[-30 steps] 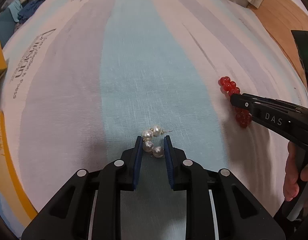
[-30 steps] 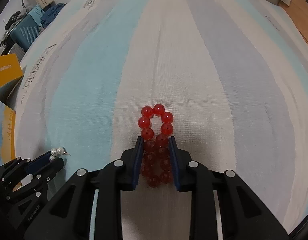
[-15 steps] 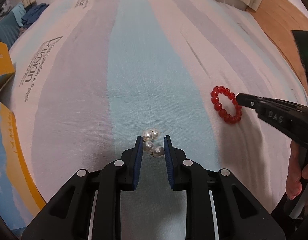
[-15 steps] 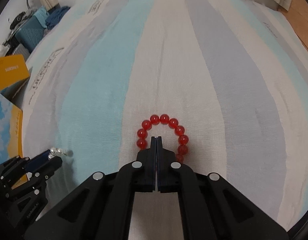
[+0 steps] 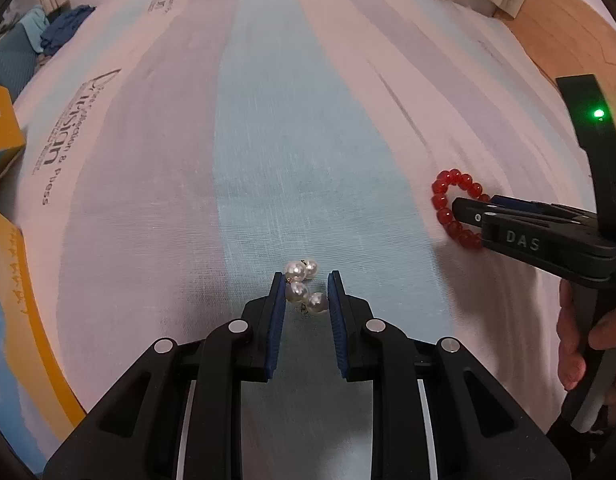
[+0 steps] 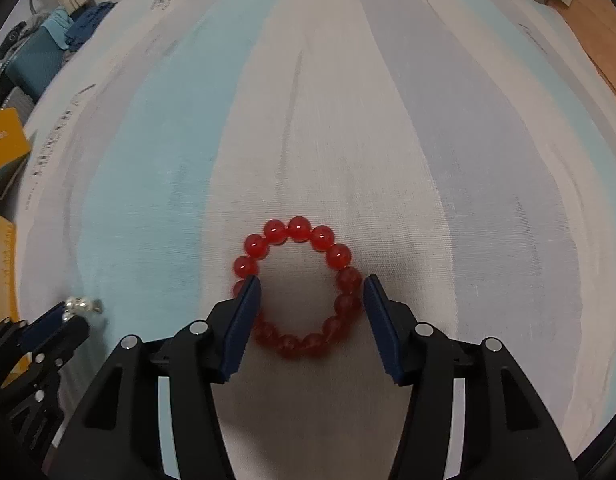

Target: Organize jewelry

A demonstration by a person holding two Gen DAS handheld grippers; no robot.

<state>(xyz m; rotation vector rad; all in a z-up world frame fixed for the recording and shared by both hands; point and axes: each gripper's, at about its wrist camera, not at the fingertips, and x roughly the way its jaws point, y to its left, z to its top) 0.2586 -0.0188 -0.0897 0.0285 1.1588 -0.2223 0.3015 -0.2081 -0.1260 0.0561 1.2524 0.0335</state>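
Right gripper (image 6: 311, 286) has just been opening; its jaws now straddle the red bead bracelet (image 6: 298, 286) lying flat on the striped cloth (image 6: 388, 140), pads clear of it. Left gripper (image 5: 306, 292) clamps a pearl cluster (image 5: 302, 288) near the cloth's middle

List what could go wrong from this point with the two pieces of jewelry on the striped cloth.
1. The left gripper pinches only two beads of the pearl piece; the rest hang free and could slip out or snag the striped cloth.
2. The right gripper, whose jaws have just been opening, straddles the red bead bracelet. One pad overlaps its left beads, so closing might push the ring aside rather than grip it.
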